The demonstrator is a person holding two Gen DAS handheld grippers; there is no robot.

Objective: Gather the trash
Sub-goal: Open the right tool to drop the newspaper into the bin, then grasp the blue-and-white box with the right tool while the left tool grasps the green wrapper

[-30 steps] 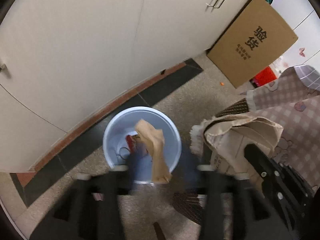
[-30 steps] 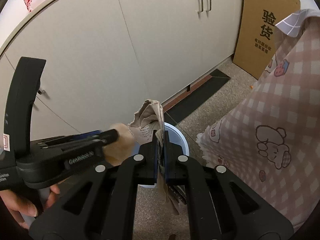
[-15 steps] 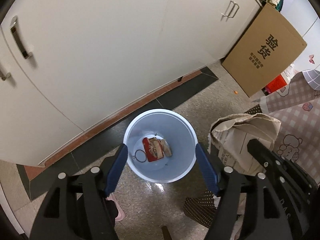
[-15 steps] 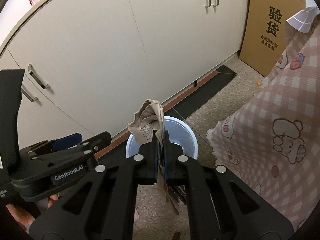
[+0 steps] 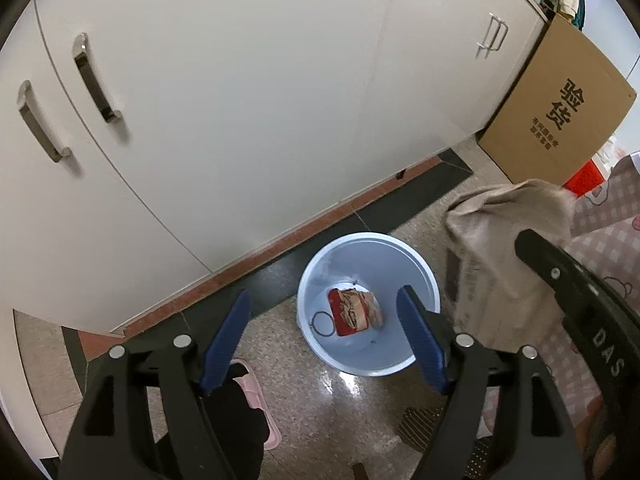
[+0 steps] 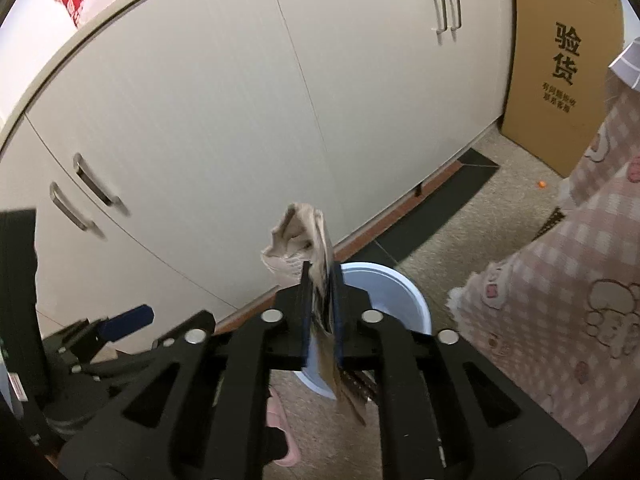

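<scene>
Paper bag (image 6: 308, 240) (crumpled) stands upright — clamped in right gripper (image 6: 322, 304).

The bin's (image 5: 370, 252) mouth lies open from above, cabinets (image 5: 240, 100) behind, tablecloth (image 6: 560, 280) crowding its right.

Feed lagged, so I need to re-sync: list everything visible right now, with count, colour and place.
Round plastic bin: one, pale blue, on floor before cabinets.
Crumpled wrapper: one, red and tan, inside bin.
Thin ring: one, dark, on bin bottom.
Crumpled paper bag: one, beige, clamped above bin.
Cabinet doors: several, cream, metal handles.
Flat cardboard box: one, brown, leaning beside cabinets.
Checked cloth: one, pink, right.
Slipper: one, pink, on floor.
Left gripper: open, over bin.
Right gripper: shut on bag.
</scene>
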